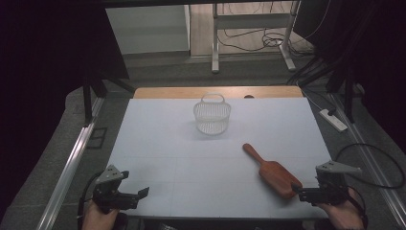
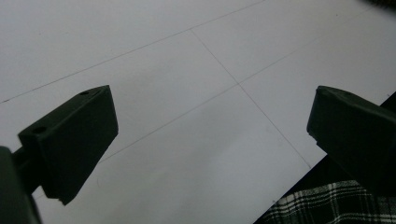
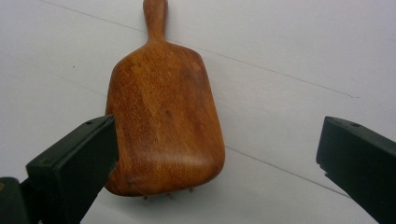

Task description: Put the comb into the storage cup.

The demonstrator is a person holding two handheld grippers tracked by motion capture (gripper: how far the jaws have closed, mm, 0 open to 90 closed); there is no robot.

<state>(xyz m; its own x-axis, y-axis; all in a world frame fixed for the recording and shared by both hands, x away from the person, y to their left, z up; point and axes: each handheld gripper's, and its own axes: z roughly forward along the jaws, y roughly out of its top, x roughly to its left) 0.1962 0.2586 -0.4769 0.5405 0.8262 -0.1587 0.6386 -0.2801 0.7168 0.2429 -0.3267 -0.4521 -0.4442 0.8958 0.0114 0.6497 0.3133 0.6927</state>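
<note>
A brown wooden hairbrush [image 1: 272, 171] lies back-up on the white table, handle pointing away to the left. My right gripper [image 1: 298, 192] rests at the table's near right corner, just beside the brush's wide end. In the right gripper view the brush [image 3: 163, 116] lies flat ahead, partly between the wide-apart jaws, with small bristle tips showing under its near edge; my right gripper [image 3: 215, 163] is open and does not touch it. My left gripper [image 1: 141, 194] sits at the near left edge. In its own view the left gripper [image 2: 210, 140] is open over bare table.
A small white wire basket [image 1: 212, 115] with a handle stands at the far middle of the white table [image 1: 182, 158]. Metal rails run along both sides. A power strip [image 1: 333, 120] and cables lie on the floor at the right. Plaid cloth [image 2: 327, 205] shows below the table edge.
</note>
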